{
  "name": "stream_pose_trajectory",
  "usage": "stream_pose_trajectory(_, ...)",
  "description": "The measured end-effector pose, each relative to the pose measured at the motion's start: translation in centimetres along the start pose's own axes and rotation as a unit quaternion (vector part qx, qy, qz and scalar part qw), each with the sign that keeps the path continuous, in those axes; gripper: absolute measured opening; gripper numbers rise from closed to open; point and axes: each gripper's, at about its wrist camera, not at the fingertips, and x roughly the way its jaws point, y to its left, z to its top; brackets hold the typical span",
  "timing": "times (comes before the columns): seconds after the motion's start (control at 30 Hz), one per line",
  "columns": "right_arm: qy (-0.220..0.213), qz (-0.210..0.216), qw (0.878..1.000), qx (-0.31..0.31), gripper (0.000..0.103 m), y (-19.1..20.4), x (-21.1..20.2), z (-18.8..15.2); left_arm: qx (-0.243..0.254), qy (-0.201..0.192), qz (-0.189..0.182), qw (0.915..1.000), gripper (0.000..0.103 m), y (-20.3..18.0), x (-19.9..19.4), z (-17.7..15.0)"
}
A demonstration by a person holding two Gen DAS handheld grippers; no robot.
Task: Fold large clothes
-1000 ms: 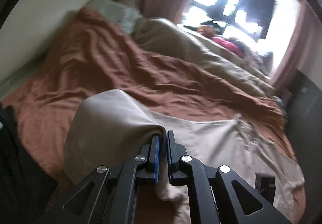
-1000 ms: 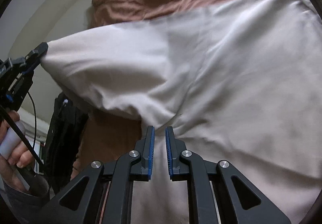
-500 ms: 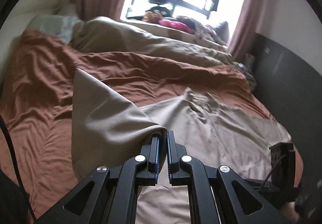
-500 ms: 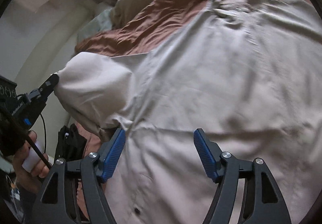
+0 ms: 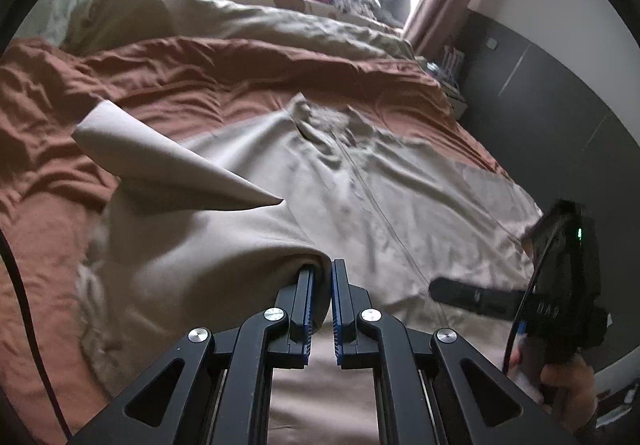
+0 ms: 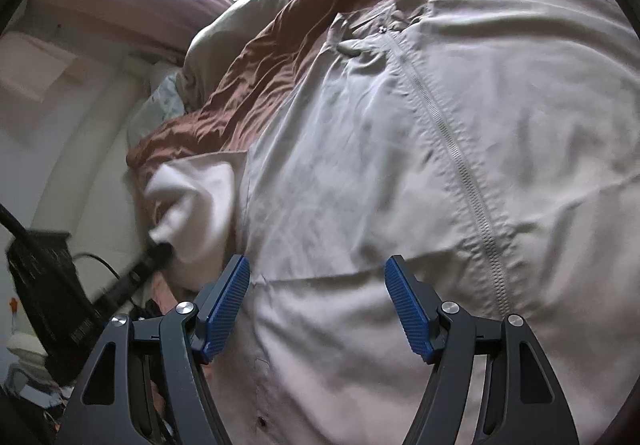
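A large beige zip-front jacket (image 5: 360, 181) is lying spread on the rumpled rust-brown bedspread (image 5: 168, 81), collar twd the far side. My left gripper (image 5: 321, 285) is sitting at its near-left edge w/ a fold betw the pads; a lifted flap is standing up left of it. My right gripper (image 6: 316, 305) is hanging over the hem, left of the zip. A tan duvet (image 5: 248, 21) is lying behind the bedspread, by the window.

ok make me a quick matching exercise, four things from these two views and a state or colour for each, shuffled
1. left gripper
2. right gripper
3. beige zip-front jacket
4. rumpled bed cover

a. rust brown
b. fingers spread open above the cloth
c. spread out on the bed, zipper closed
d. shut on a fold of beige cloth

Pairs: 1-d, 2-b, 3-c, 4-a
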Motion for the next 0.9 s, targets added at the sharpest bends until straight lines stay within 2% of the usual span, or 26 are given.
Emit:
stream_pose_trajectory(0.17,-0.021,-0.003,1.0,0.023,0.069,-1.4,-1.3,0.5,-0.016,0.016,-0.034,0.9992,0.007,-1.4,1.5,-1.8)
stream_pose_trajectory(0.2,-0.024,0.001,0.999,0.026,0.069,-1.5,-1.5,0.5,-0.019,0.021,-0.038,0.9989,0.011,-1.6,1.6,-2.1)
stream_pose_trajectory(0.23,-0.027,0.008,0.999,0.031,0.069,-1.6,-1.6,0.5,-0.027,0.031,-0.045,0.9982,0.021,-1.6,1.8,-2.4)
stream_pose_trajectory(0.27,-0.03,0.01,0.999,0.033,0.069,-1.7,-1.7,0.4,-0.036,0.042,-0.053,0.9971,0.027,-1.6,1.9,-2.8)
stream_pose_trajectory(0.33,-0.032,0.012,0.999,0.026,0.069,-1.3,-1.7,0.3,-0.045,0.05,-0.065,0.9956,0.048,-1.6,1.4,-3.4)
stream_pose_trajectory(0.37,-0.03,0.013,0.999,0.021,0.069,-1.0,-1.6,0.2,-0.046,0.048,-0.064,0.9957,0.052,-1.5,0.7,-3.7)
stream_pose_trajectory(0.43,-0.023,0.019,1.0,0.009,0.069,-0.3,-1.2,-0.1,-0.05,0.039,-0.053,0.9966,0.065,-1.0,-0.7,-4.0)
stream_pose_trajectory(0.5,-0.019,0.022,1.0,-0.005,0.069,0.4,-0.7,-0.1,-0.062,0.024,-0.044,0.9968,0.069,0.0,-2.6,-4.2)
stream_pose_trajectory(0.6,-0.018,0.019,0.999,-0.038,0.069,2.0,0.0,-0.6,-0.077,0.002,-0.006,0.997,0.07,2.2,-5.6,-4.5)
stream_pose_trajectory(0.73,-0.003,0.015,0.996,-0.083,0.069,4.1,1.6,-1.8,-0.107,-0.006,0.075,0.9914,0.07,5.8,-7.9,-5.6)
stream_pose_trajectory(0.8,0.008,0.014,0.996,-0.09,0.069,4.5,2.4,-2.2,-0.137,0.0,0.095,0.986,0.07,8.0,-8.0,-6.4)
stream_pose_trajectory(0.9,0.017,0.009,0.996,-0.088,0.069,4.5,3.1,-2.2,-0.184,0.008,0.095,0.9784,0.07,10.7,-7.0,-7.3)
